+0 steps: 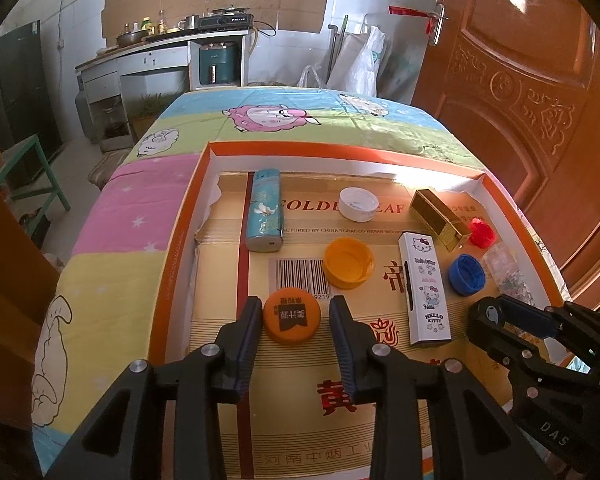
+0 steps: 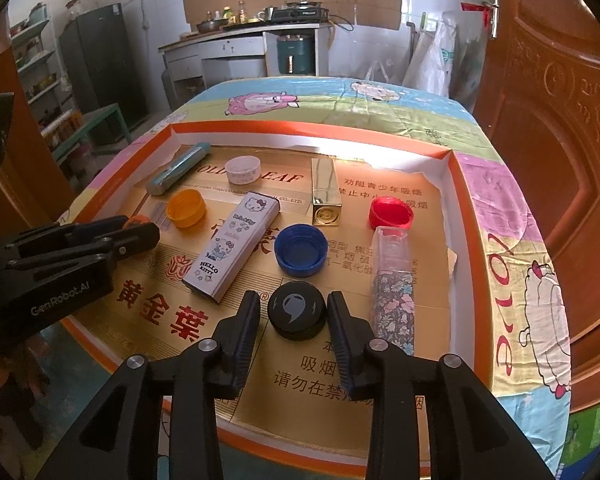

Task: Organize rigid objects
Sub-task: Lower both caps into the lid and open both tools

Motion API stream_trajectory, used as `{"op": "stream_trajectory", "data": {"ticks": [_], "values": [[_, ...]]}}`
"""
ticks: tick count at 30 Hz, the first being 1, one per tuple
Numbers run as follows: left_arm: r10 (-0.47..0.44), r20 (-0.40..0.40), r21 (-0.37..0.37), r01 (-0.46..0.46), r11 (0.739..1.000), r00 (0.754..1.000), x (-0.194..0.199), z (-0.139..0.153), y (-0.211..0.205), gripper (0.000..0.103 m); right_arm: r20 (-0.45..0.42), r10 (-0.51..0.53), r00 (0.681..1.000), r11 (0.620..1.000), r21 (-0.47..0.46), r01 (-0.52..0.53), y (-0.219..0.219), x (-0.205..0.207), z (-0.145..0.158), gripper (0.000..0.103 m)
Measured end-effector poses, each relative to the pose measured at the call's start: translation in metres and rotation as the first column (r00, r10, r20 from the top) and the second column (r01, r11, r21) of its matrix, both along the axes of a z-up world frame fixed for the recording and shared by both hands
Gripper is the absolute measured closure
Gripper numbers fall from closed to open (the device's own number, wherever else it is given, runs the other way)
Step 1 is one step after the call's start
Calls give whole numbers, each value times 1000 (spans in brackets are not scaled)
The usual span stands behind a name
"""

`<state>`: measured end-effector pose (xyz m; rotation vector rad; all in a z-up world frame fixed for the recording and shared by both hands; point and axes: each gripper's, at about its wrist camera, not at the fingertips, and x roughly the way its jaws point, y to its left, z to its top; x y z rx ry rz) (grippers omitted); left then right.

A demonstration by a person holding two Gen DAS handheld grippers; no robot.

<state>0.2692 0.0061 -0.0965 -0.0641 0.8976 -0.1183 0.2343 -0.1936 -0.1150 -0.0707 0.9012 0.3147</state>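
Note:
An orange cap with black print [image 1: 292, 321] lies top up on the cardboard floor of the orange-rimmed tray [image 1: 180, 240]. My left gripper [image 1: 296, 302] stands open around it, with a thin gap at the right finger. A black cap with a grey logo [image 2: 297, 311] lies between the fingers of my right gripper [image 2: 294, 295], which is open, its pads just clear of the cap. Each gripper also shows in the other view: the right gripper [image 1: 512, 320] at the right edge, the left gripper [image 2: 140, 232] at the left.
Also in the tray: a teal case [image 1: 263, 212], a white cap [image 1: 358, 204], an upturned orange cap [image 1: 348, 263], a Hello Kitty box [image 1: 427, 288], a gold box [image 1: 440, 218], red cap [image 2: 391, 213], blue cap [image 2: 300, 250], and a floral bottle [image 2: 392, 284]. A wooden door [image 2: 560, 140] stands right.

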Motion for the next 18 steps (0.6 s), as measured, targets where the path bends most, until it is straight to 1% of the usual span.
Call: {"op": "stream_trajectory", "data": {"ticks": [4, 7, 18], "values": [[3, 2, 5, -3, 1000, 1000, 0, 1, 0, 67, 9, 1, 1000, 1000, 0, -1, 0, -3, 3, 67], [10, 8, 8, -10, 1000, 1000, -1, 4, 1, 62, 12, -1, 1000, 1000, 1, 1, -1, -4, 5, 67], [11, 42, 14, -12, 1000, 999, -12, 20, -1, 62, 43, -14, 999, 1000, 7, 13, -6, -18, 22, 67]]}}
